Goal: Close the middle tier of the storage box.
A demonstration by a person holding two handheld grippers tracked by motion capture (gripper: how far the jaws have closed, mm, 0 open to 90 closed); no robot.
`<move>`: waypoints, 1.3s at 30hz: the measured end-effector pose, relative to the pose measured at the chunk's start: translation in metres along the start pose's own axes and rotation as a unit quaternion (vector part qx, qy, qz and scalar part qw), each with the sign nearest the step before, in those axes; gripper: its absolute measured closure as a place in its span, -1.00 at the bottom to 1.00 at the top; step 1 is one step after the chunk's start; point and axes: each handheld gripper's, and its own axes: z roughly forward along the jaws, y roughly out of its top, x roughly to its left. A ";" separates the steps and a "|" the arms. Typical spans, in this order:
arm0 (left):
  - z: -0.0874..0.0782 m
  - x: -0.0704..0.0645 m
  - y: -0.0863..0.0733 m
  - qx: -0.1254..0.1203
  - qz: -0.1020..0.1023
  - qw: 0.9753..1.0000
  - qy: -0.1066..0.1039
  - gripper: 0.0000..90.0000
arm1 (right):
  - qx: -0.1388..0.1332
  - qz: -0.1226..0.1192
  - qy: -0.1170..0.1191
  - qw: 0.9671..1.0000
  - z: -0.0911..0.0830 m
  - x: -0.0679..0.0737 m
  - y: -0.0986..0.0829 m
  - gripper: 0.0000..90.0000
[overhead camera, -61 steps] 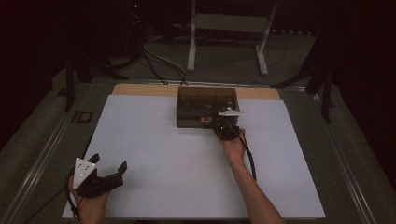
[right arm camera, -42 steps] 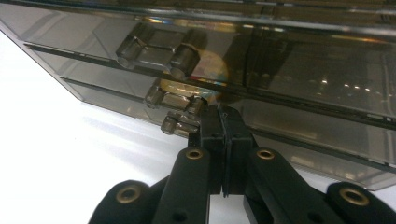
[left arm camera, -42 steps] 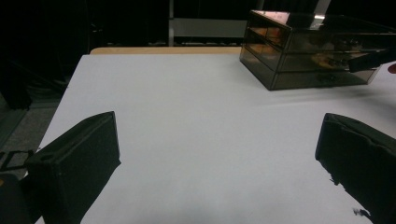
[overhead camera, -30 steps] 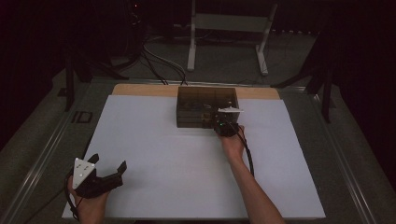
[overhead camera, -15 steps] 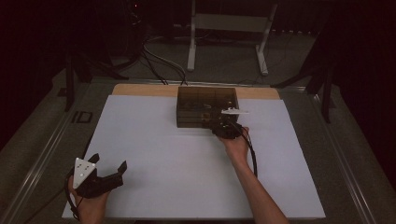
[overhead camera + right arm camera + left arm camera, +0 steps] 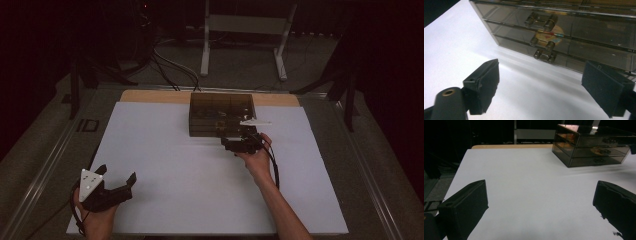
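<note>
Drawer box (image 6: pixel 221 114) blocks the right gripper (image 6: pixel 239 143); sheet (image 6: pixel 175 170) open.

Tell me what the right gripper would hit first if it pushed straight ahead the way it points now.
Probably the front of the smoky drawer box. The right gripper, jaws open, faces its stacked drawers, roughly in line with the lowest drawer handle. Bare white table lies between; depth is unclear.

A dim lab: cables (image 6: pixel 170 65) and a metal stand (image 6: pixel 245 30) behind the table (image 6: pixel 150 165).

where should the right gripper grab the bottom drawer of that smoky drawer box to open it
Probably the bottom drawer's handle, approached straight from the front. It juts from the drawer box face, and the right gripper already faces it with jaws wide apart.
</note>
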 end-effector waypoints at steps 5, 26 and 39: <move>0.000 0.000 0.000 -0.002 -0.001 1.000 0.001 -0.97 | 0.009 -0.015 0.010 1.000 -0.006 0.000 -0.005 -0.95; 0.000 0.000 -0.001 0.000 -0.002 1.000 -0.001 -0.98 | 0.008 -0.038 0.004 0.999 -0.034 -0.007 -0.021 -1.00; -0.001 0.000 -0.001 -0.001 -0.003 1.000 -0.002 -0.97 | -0.006 -0.032 0.010 0.999 -0.056 -0.013 -0.035 -1.00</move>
